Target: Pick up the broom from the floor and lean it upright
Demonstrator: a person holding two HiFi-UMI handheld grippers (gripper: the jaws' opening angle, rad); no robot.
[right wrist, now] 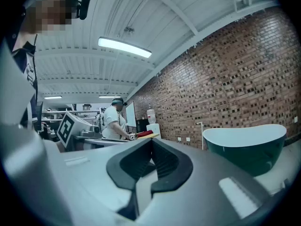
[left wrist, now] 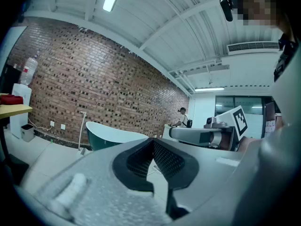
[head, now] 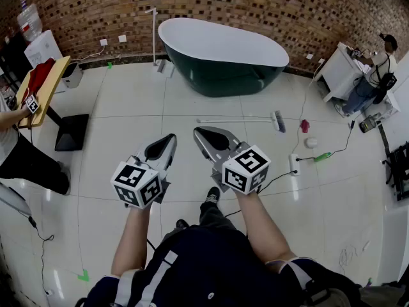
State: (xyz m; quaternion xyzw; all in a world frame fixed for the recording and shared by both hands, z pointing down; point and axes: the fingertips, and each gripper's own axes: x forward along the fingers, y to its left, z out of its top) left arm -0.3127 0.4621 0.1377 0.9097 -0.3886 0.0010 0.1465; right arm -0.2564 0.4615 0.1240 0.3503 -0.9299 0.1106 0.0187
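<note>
The left tool (head: 169, 139) and right tool (head: 200, 133) are both pressed together on nothing, held about level. The broom (head: 243, 119) lies flat on the floor ahead, before the bathtub (head: 220, 56). I would step closer, open 1 tool and clamp the handle mid-length. A power strip (head: 294, 164) and its cable lie near the brush end.

Cool overhead strip light (right wrist: 124, 47), fisheye-warped edges
</note>
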